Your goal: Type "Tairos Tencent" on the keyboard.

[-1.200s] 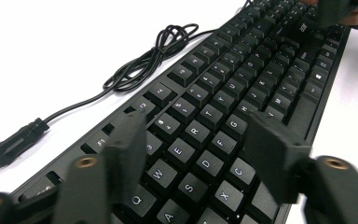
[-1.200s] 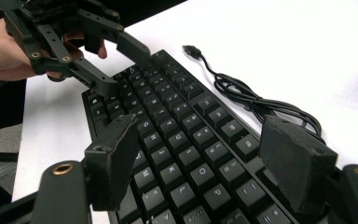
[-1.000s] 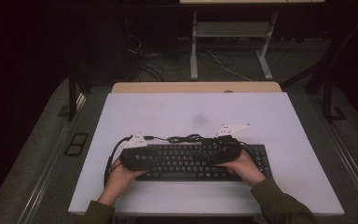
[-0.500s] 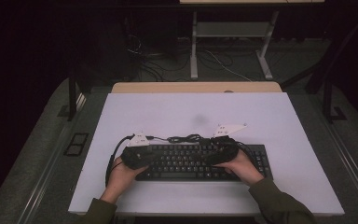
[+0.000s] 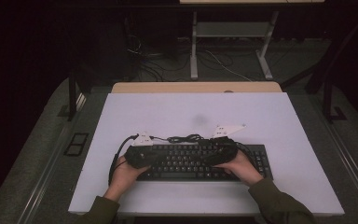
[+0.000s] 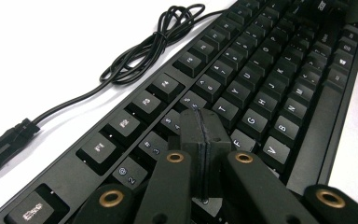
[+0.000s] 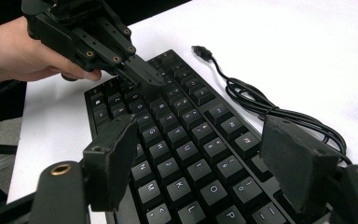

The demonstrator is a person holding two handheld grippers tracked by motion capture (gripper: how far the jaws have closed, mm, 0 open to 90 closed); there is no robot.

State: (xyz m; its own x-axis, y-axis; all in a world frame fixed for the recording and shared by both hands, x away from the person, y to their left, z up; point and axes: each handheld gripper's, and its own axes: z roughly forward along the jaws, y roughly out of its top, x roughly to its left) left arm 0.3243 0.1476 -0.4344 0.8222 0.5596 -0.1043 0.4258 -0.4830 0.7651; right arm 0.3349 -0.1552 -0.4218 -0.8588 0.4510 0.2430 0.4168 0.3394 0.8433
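Compared with a second ago, barely shifted: both hands remain over the black keyboard, the left gripper drawn slightly inward along the key rows, the right gripper almost unmoved at the opposite end. Suggests a pressing or typing job in its working phase rather than a lift, since the board sits in the same spot near the front edge of the white table. Left gripper clenched, jaws pressed together into one blunt tip, poised low over the keys around the number and upper letter rows; contact with a key likely but not certain. Seen from the right gripper view, that same left gripper angles down onto the upper-left keys. Right gripper released, jaws spread wide above the right-hand letter keys, grasping nothing. Coiled keyboard cable loose on the table just behind the board, plug end unconnected.
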